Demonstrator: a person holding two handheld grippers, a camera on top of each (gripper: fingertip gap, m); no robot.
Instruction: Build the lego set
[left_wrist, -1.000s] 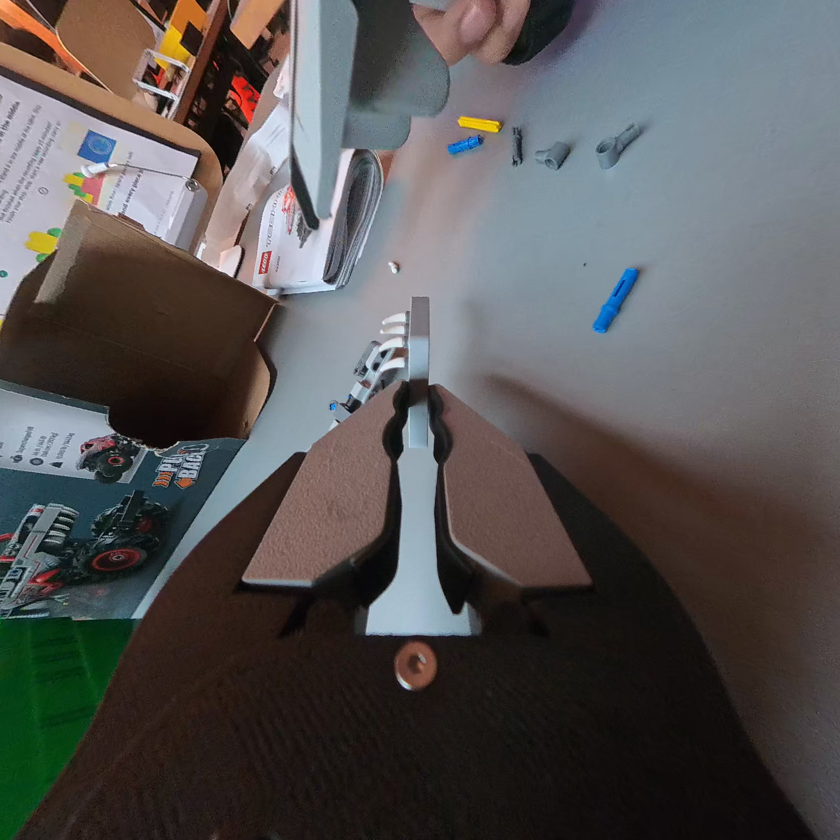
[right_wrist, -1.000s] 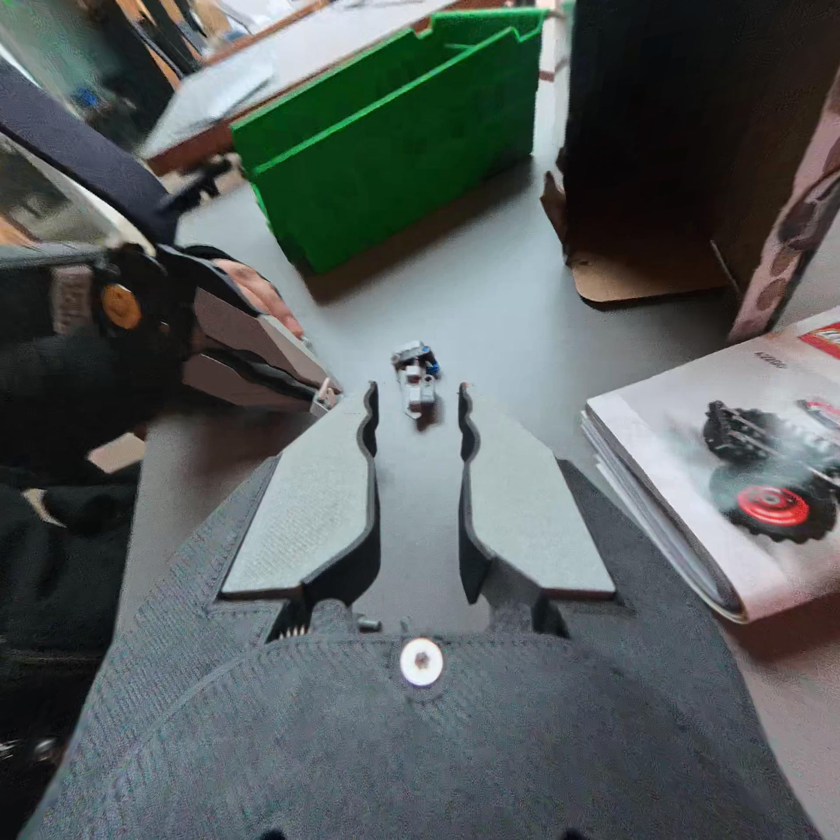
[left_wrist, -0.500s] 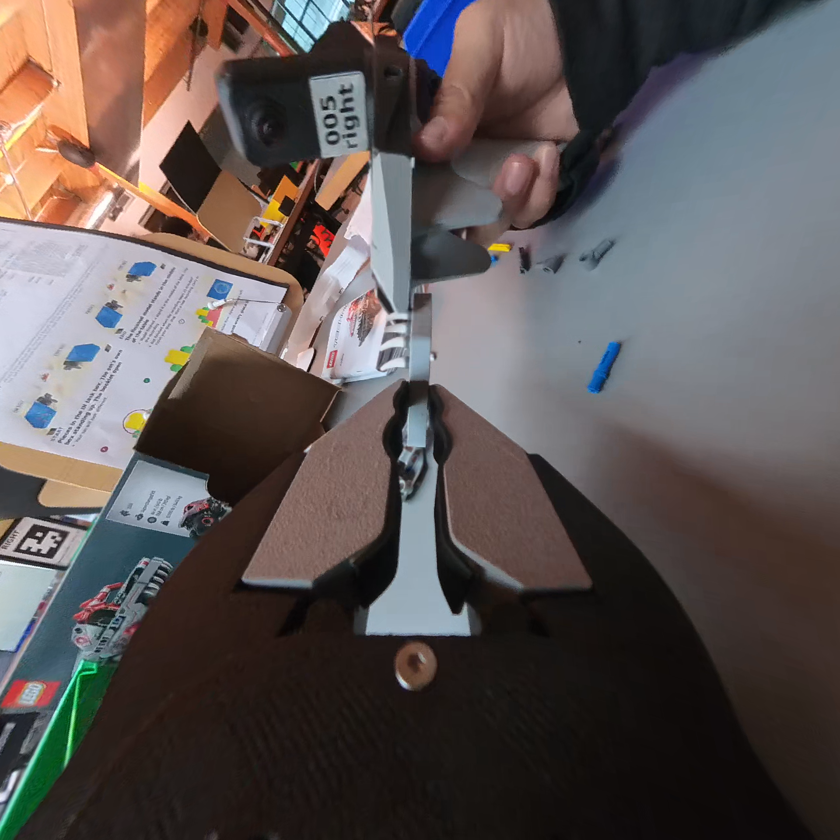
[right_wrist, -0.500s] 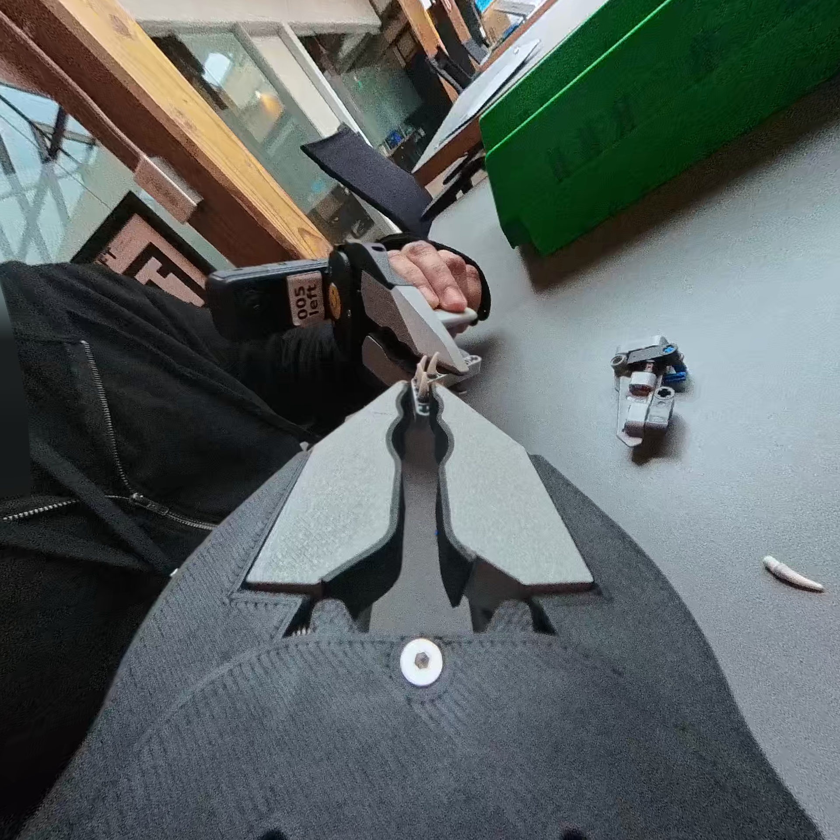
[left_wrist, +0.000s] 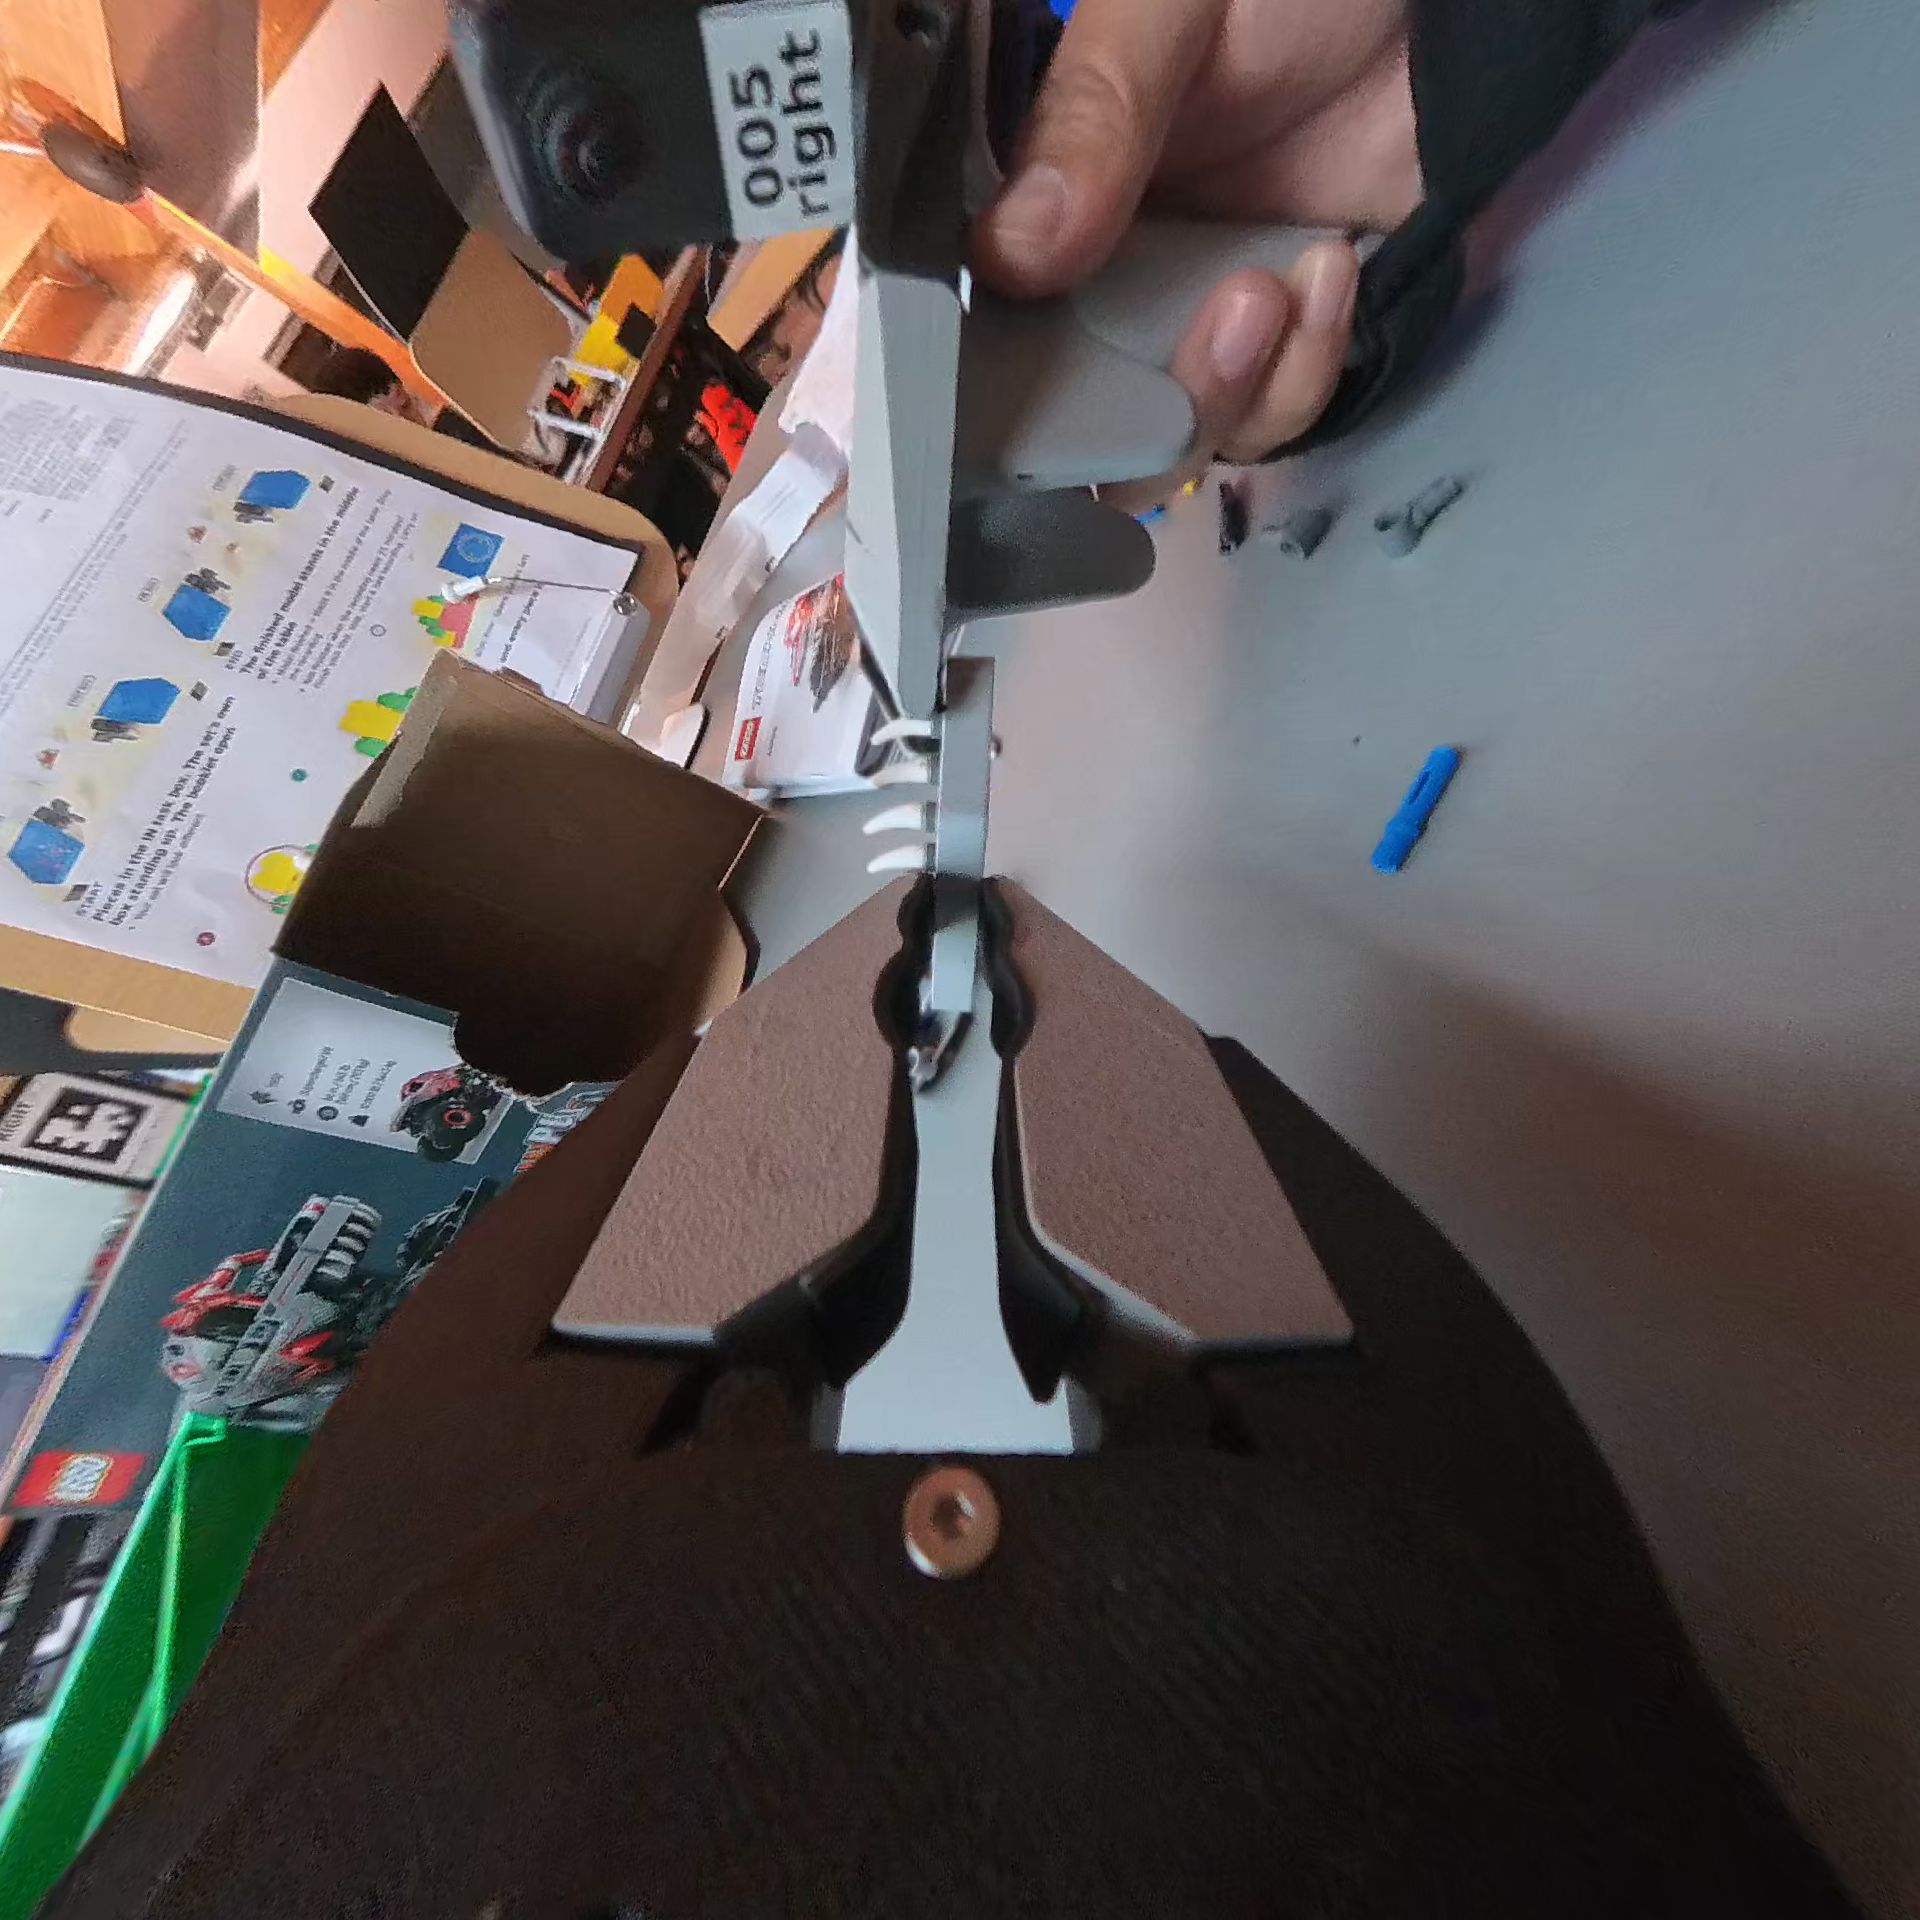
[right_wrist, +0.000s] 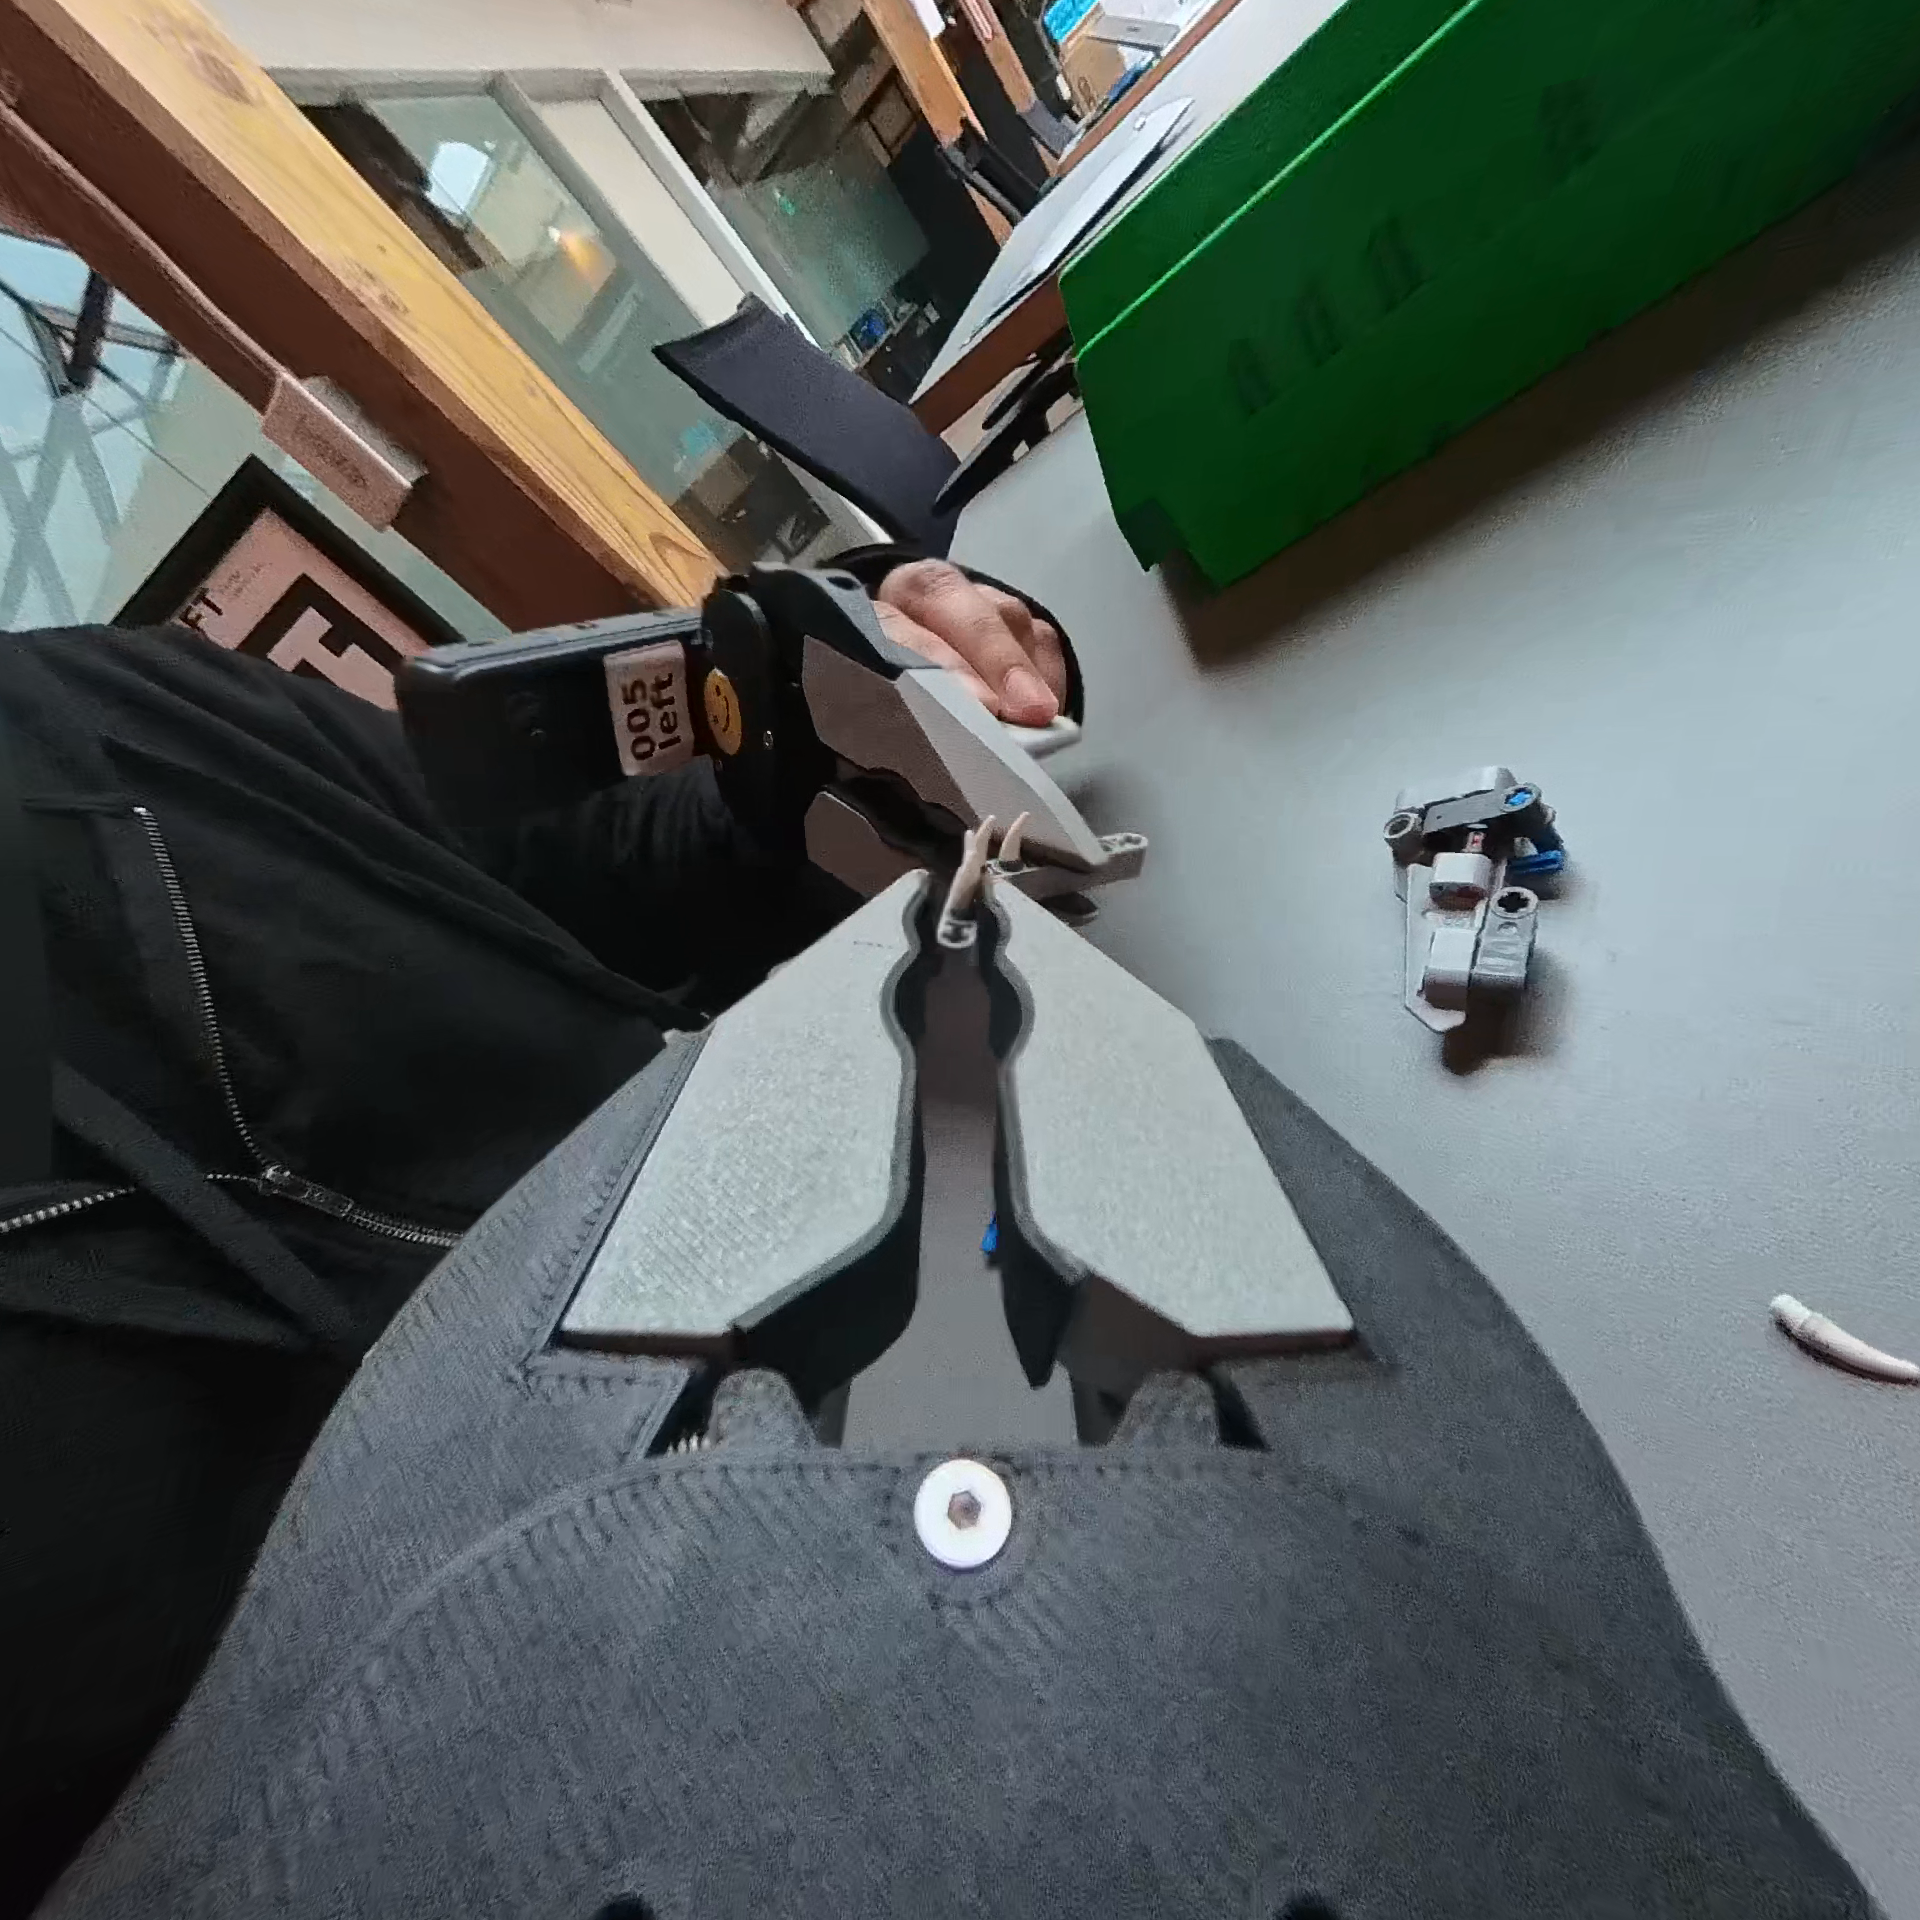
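My left gripper (left_wrist: 954, 885) is shut on a grey beam (left_wrist: 962, 769) that carries a row of white teeth (left_wrist: 896, 823) on its left side. It holds the beam above the table. My right gripper (right_wrist: 958, 902) is shut on a white tooth (right_wrist: 969, 864), tip to tip with the left gripper (right_wrist: 1039, 831). In the left wrist view the right gripper (left_wrist: 902, 665) comes down from above onto the far end of the beam. A small grey and blue sub-assembly (right_wrist: 1470, 904) lies on the grey table (right_wrist: 1662, 727). A loose white tooth (right_wrist: 1844, 1356) lies to the right.
A blue pin (left_wrist: 1415, 808) and small grey and black parts (left_wrist: 1413, 509) lie on the table. An open cardboard box (left_wrist: 520, 831), the set's box (left_wrist: 312, 1195) and a booklet (left_wrist: 800, 675) are at the left. A green bin (right_wrist: 1455, 260) stands behind the sub-assembly.
My right gripper was open over the sub-assembly; it has shut on a white tooth and moved up to the beam. My left gripper has lifted and tilted the beam toward it.
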